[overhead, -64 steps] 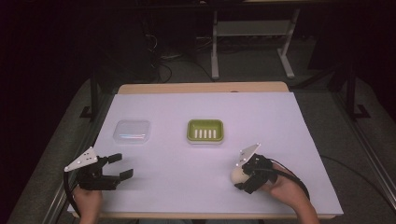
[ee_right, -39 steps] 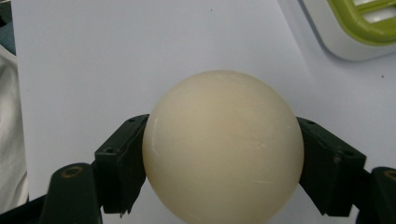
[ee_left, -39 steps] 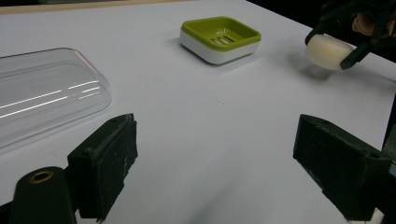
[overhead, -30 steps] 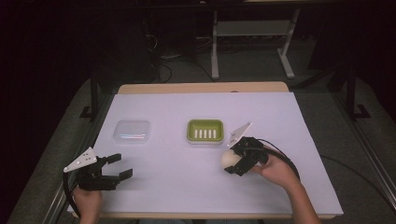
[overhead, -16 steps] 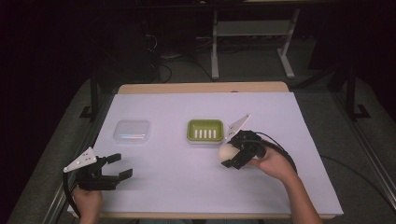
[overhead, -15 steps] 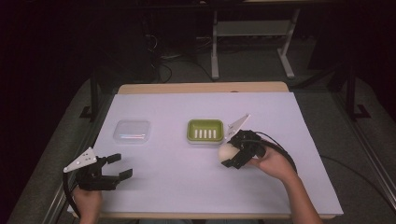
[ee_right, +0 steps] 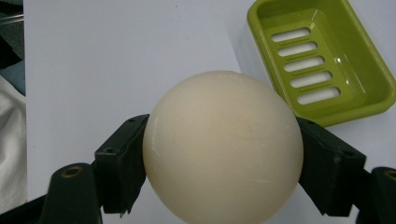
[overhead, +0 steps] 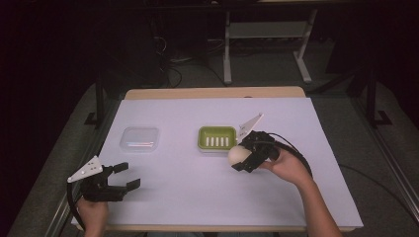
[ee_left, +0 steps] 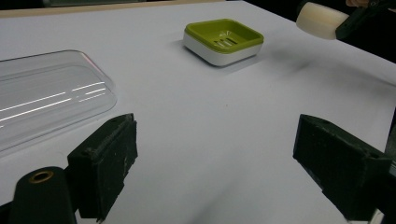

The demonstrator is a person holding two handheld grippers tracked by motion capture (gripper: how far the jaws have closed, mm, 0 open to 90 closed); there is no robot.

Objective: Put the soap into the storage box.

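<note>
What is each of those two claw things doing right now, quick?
Left gripper: open, holding nothing, low over the table.
Right gripper: shut on the cream soap, beside the green soap dish.

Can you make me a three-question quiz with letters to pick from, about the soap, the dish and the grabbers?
1. Where is the clear lid?
A. left of the soap dish
B. on top of the soap dish
C. in the right hand-held gripper

2. What colour is the inside of the soap dish?
A. red
B. green
C. blue

3. What is the left hand-held gripper doing?
A. squeezing the soap
B. holding the lid
C. open, holding nothing

Answers:
1 A: the lid lies flat on the table, apart from the dish.
2 B: its slotted tray is green.
3 C: its jaws stand wide apart; the right hand-held gripper clamps the soap.
</note>
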